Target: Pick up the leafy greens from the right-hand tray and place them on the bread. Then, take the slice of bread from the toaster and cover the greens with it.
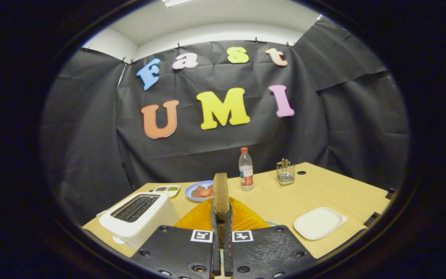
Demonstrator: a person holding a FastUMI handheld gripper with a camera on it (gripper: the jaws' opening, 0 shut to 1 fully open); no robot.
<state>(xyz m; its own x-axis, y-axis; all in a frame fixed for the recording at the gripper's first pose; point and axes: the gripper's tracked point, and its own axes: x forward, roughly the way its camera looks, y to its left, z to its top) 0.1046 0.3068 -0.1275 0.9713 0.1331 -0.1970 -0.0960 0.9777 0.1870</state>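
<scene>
Table (285,201), pale wood. Toaster (139,217), white, slots empty, left of my fingers. Orange plate (246,219) just ahead, under the bread. White tray (318,223), right, bare. Blue plate (192,188), food on it. Water bottle (246,169); label unreadable. Bread slice (220,193), upright, edge-on: my gripper (221,217) pinches it between both fingers.

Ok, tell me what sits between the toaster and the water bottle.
In the gripper view, the bread slice stands upright, gripper shut on it, between toaster and water bottle.
</scene>
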